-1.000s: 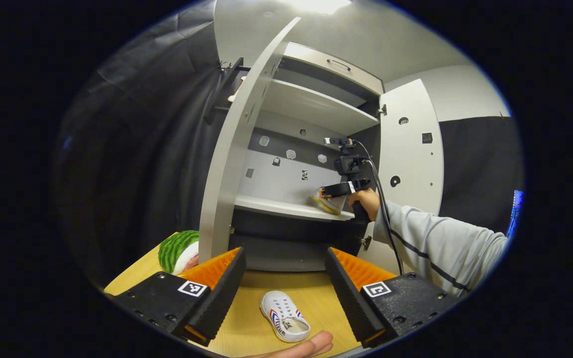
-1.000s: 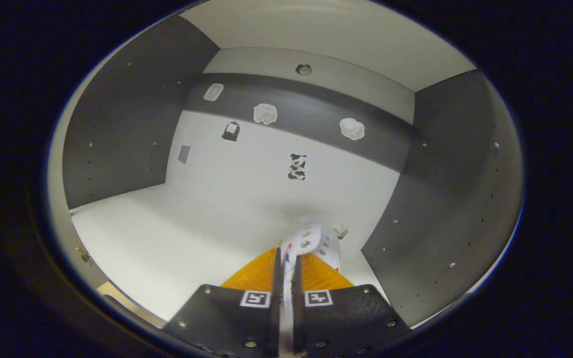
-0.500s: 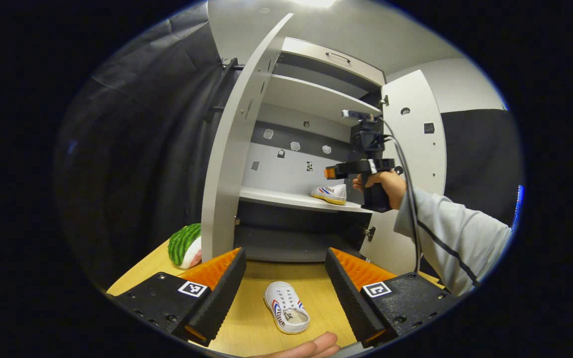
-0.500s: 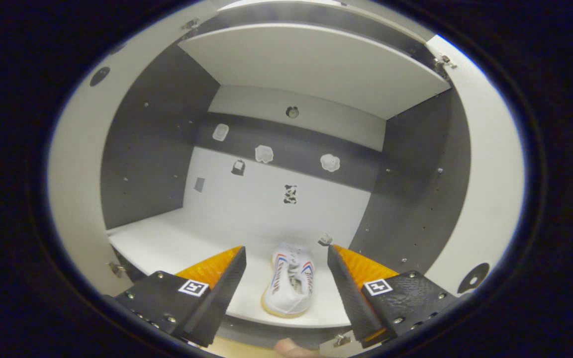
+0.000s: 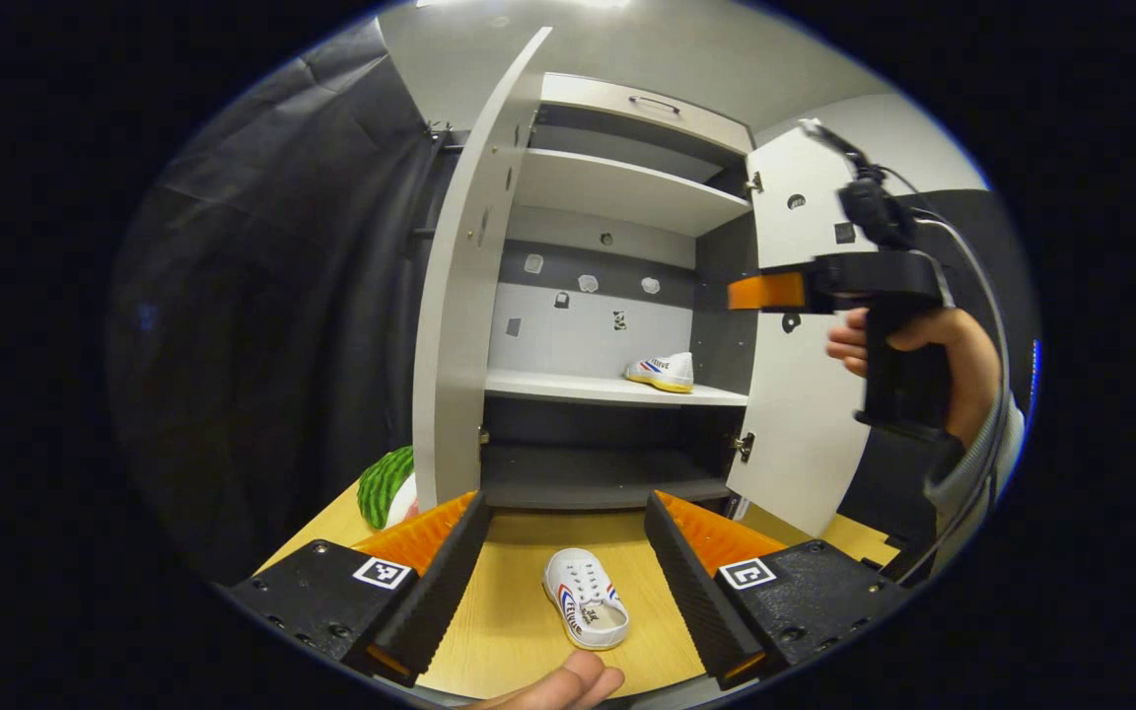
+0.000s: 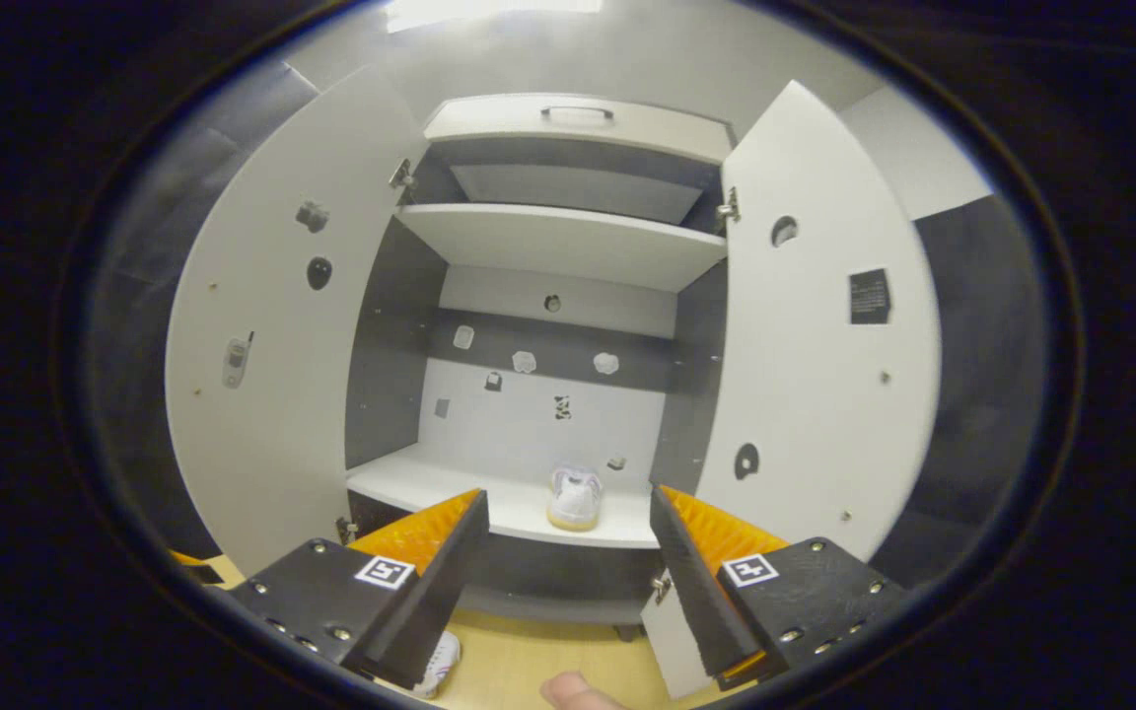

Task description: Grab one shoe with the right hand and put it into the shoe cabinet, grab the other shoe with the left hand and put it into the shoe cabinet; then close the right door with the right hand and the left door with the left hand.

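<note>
My right gripper (image 6: pixel 568 582) is spread wide, holding nothing, in front of the shoe cabinet (image 6: pixel 568 247). One shoe (image 6: pixel 574 498) sits on the middle shelf (image 6: pixel 430 483), right side. Both doors open: left door (image 6: pixel 272 335), right door (image 6: pixel 815 345). My left gripper (image 5: pixel 563 582) is also spread, empty, w/ the other shoe (image 5: pixel 586 611) on the table (image 5: pixel 499 631) between its fingers, not touching. Right gripper also seen by the right door.

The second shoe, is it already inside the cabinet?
No, the second shoe lies on the wooden table between the open left gripper's fingers.
</note>
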Motion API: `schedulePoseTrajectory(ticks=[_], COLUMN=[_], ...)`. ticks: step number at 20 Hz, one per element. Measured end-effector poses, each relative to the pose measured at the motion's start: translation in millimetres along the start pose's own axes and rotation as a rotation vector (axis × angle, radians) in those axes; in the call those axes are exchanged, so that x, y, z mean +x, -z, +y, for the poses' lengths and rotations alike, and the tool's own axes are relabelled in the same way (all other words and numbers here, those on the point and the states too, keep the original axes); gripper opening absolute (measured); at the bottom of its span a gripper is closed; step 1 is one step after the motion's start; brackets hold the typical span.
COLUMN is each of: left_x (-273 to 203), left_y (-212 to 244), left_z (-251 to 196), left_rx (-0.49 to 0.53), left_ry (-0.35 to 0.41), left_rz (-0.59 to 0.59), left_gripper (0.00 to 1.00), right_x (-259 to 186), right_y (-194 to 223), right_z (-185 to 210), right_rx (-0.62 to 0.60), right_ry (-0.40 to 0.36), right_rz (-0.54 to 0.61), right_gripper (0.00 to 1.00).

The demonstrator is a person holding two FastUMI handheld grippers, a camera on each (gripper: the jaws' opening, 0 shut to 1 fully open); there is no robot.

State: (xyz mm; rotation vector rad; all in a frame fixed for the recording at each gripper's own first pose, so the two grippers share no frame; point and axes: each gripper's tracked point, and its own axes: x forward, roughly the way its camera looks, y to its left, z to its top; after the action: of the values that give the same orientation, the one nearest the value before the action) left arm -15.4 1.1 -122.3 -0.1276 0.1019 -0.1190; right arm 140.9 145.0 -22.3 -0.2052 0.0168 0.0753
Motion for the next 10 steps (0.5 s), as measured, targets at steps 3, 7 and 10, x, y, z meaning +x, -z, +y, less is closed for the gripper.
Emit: schedulePoseTrajectory(ticks=[3,7,10], left_x=[11.5,33.3,54.5], left_y=[19.7,57.8,105.3], left_z=[-7.9,-16.3,-12.7], left_rx=[-0.01,-0.027,0.019], left_ry=[0.014,0.047,0.031], left_rz=[0.064,0.16,0.269], left_gripper=[0.98,0.98,0.98], right_x=[-52.3,-98.3,-124.7], right_y=[26.5,67.0,101.2], right_z=[-4.5,-26.0,-39.3], right_rx=[0.019,0.065,0.124], right_ry=[-0.021,-0.01,0.012], right_rz=[0.02,0.031,0.051], right_gripper=[0.98,0.97,0.98])
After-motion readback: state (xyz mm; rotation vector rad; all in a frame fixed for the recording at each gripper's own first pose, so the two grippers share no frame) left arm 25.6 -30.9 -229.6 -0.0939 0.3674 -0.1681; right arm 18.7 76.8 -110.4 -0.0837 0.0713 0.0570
